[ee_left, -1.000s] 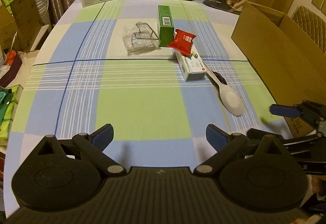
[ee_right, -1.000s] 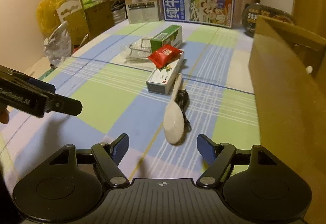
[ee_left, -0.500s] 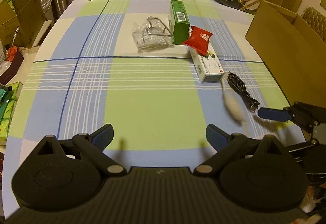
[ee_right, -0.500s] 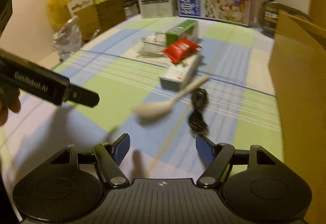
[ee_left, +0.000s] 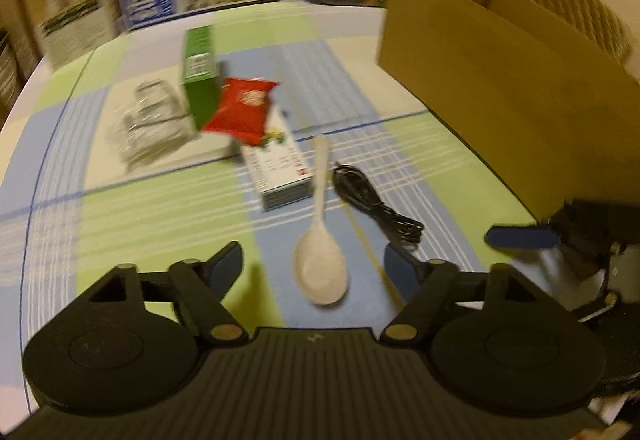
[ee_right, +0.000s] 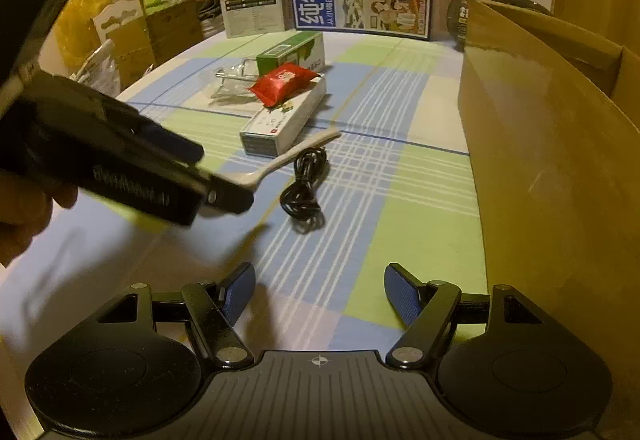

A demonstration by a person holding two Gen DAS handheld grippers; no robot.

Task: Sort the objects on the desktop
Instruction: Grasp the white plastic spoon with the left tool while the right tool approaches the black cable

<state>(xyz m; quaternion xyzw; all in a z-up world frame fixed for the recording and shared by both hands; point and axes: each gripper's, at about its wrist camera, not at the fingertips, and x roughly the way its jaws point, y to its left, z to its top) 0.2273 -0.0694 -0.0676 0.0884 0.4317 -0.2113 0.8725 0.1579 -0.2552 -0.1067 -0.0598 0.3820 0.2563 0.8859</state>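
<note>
Carton [ee_left: 500, 88]: stands open at the table's right edge.
Left gripper [ee_left: 314, 264]: jaws just closing, apart around the spoon's bowl, no pad touching.
Right gripper [ee_right: 320, 290]: spread, empty.
Spoon [ee_left: 322, 260]: white, beside black cable [ee_left: 376, 206].

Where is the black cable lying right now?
In both wrist views the coiled black cable lies on the checked tablecloth, just right of the white spoon, between it and the cardboard box.

Your room light is dim and warm yellow. Your left wrist view is motion-blurred throughout, worst on the boxes at the rear. Your right wrist view is sharper. Soft shadows lie on the tabletop [ee_right: 400, 200]. Fisheye bending and dark corners affect both.
</note>
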